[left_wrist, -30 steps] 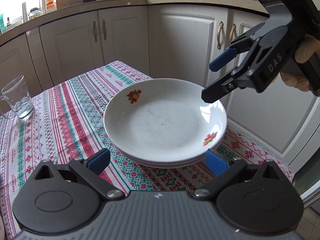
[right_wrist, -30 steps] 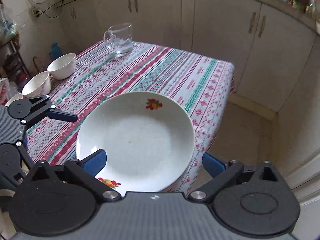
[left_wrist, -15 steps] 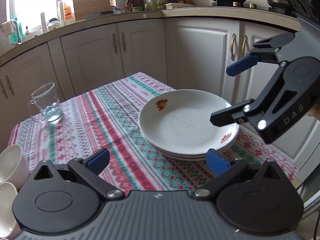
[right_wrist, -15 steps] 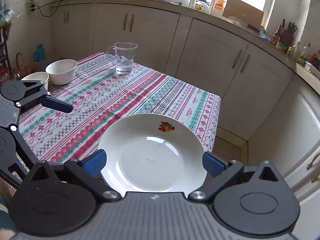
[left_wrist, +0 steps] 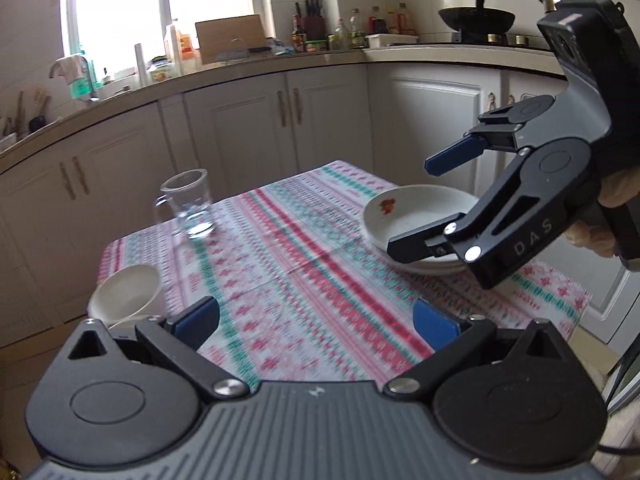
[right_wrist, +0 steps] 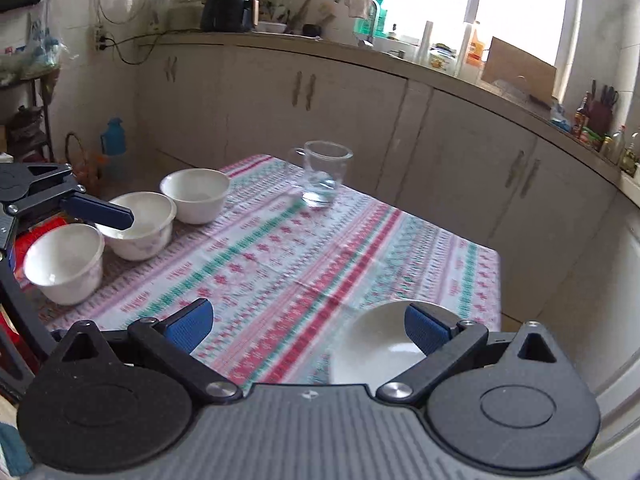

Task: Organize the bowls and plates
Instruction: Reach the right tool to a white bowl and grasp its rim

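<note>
A stack of white plates [left_wrist: 400, 220] with a flower print rests near the right end of the patterned table [left_wrist: 304, 264]. My right gripper [left_wrist: 408, 206] hovers over the stack, open and empty, held by a hand. My left gripper [left_wrist: 316, 322] is open above the cloth with nothing between its pads. In the right wrist view my right gripper [right_wrist: 308, 325] stands wide open, and the plate stack [right_wrist: 372, 348] lies partly behind its right finger. Three white bowls [right_wrist: 138, 224] sit in a row at the table's left side. One finger [right_wrist: 100, 211] of my left gripper reaches in above them.
A clear glass mug [left_wrist: 188, 208] with a little water stands at the far side of the table. One white bowl [left_wrist: 124, 292] shows by the left finger. White cabinets [left_wrist: 280, 128] and a cluttered counter run behind the table.
Both grippers have drawn back and risen from the plate stack, which stays on the table. The views have swung left, so the bowls and mug now show.
</note>
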Demonstrator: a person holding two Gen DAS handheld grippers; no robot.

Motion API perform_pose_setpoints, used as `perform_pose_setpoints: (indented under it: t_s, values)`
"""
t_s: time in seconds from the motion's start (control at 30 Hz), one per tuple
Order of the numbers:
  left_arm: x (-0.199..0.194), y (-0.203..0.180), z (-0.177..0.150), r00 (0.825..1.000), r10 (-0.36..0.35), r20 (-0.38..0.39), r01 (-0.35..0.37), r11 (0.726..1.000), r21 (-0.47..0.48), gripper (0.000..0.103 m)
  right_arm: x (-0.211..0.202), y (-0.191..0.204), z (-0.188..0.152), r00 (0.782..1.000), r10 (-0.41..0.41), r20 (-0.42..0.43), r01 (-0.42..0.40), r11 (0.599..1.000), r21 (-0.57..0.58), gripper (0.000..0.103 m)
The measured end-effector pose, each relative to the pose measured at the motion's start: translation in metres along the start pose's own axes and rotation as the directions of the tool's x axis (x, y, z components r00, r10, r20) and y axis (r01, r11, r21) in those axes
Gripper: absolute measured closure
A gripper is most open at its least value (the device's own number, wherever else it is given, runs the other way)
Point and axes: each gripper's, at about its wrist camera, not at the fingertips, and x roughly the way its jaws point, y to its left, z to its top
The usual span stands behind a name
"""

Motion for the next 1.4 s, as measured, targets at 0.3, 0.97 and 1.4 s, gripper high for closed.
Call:
perform_pose_setpoints:
  t_s: [0.3,0.97,1.4]
  values:
    - [-0.041,0.059,-0.059,0.994,0.103,-0.047,-0.106,0.992,-0.07,0.001,0.024,0.072,0.012,0.99,0.142,-0.001,-0.142,0.99,-0.025,0.0]
    - [-0.025,0.124,-0.131,0.99,0.044,-0.138,-0.067,0.983,-0.168,0.001,0.092,0.163,0.036,0.938,0.327,-0.117,-0.337,0.938,-0.076,0.0]
    - [-0.018,0.127,-0.132,0.994,-0.023,-0.11,0.005,0.986,-0.166,0.003,0.123,0.184,0.04,0.891,0.423,-0.163,-0.438,0.897,-0.065,0.012]
